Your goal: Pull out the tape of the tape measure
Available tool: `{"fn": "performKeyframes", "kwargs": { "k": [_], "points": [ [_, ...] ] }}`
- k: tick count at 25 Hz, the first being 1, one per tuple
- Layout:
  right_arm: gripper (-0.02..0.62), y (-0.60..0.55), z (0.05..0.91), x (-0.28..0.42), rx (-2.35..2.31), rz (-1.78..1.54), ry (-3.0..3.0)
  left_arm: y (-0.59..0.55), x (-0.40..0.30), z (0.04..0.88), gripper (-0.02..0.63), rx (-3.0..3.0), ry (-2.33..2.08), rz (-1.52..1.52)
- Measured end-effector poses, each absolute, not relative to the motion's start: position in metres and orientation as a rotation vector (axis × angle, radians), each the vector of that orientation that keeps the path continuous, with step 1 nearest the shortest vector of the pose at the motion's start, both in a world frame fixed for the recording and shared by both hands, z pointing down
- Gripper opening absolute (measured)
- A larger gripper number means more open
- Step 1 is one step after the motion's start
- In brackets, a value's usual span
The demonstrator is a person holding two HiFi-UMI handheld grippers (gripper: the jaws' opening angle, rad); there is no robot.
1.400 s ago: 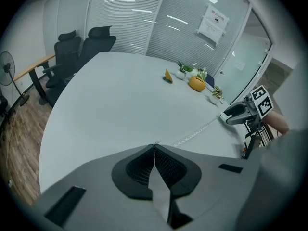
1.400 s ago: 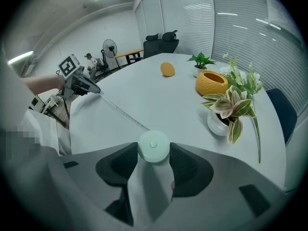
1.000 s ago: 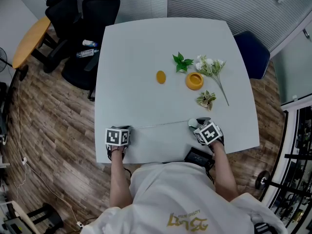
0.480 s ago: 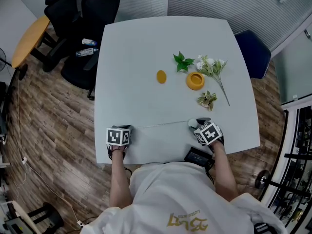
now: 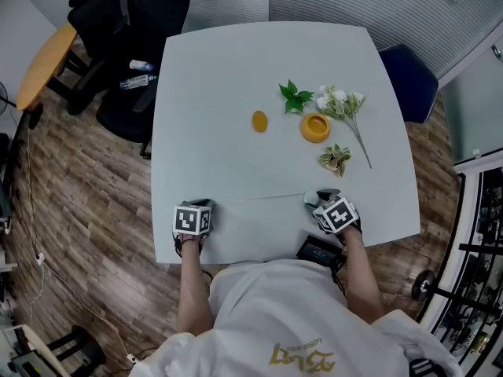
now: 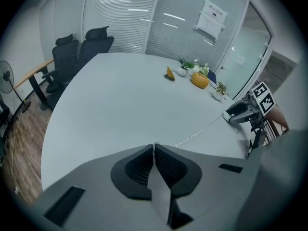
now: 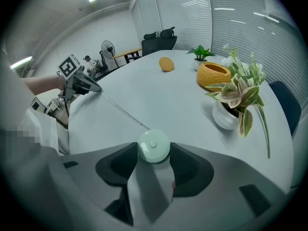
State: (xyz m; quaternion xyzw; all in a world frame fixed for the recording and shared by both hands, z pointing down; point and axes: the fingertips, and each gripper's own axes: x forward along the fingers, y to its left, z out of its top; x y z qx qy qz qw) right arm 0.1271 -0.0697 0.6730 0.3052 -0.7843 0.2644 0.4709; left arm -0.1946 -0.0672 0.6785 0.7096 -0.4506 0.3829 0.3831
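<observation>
Your left gripper [image 6: 154,147] has its 2 jaws pressed together, and the thin end of the tape [image 6: 197,135] is pinched at their tip. Your right gripper [image 7: 154,154] holds the tape measure [image 7: 154,146], a round pale green case, between its 2 jaws; the pads press on both sides of the case. The tape runs in a nearly straight line from one gripper to the other, across the white table [image 5: 228,85] and near the edge that is closest to you. I cannot tell if the tape touches the surface. Both grippers point steeply down and are well apart, the left one near the front left corner, the right one toward the front right.

Just beyond the tape measure stands a small plant [image 7: 240,97] with striped leaves in a white pot. Further from you are an orange bowl [image 5: 314,128], white flowers [image 5: 339,103] with a long stem, a small green plant [image 5: 294,98] and an orange oval object [image 5: 259,122]. A black device [image 5: 318,251] sits at the table edge, just beside your right forearm. Black office chairs [image 5: 145,14] stand near the far left corner.
</observation>
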Motion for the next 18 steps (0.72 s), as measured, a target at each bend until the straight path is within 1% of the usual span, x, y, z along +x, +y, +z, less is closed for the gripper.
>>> {"fn": "performKeyframes", "kwargs": {
  "k": [3, 14, 18],
  "points": [
    [0.227, -0.070, 0.674, 0.128, 0.748, 0.618, -1.912, -0.069, -0.196, 0.679, 0.025, 1.818, -1.167, 1.002],
    [0.229, -0.069, 0.672, 0.127, 0.776, 0.643, -1.935, -0.068, -0.210, 0.681, 0.128, 1.794, -1.238, 1.019],
    [0.229, -0.071, 0.667, 0.130, 0.810, 0.659, -1.953, -0.067, -0.213, 0.679, 0.140, 1.786, -1.261, 0.989]
  ]
}}
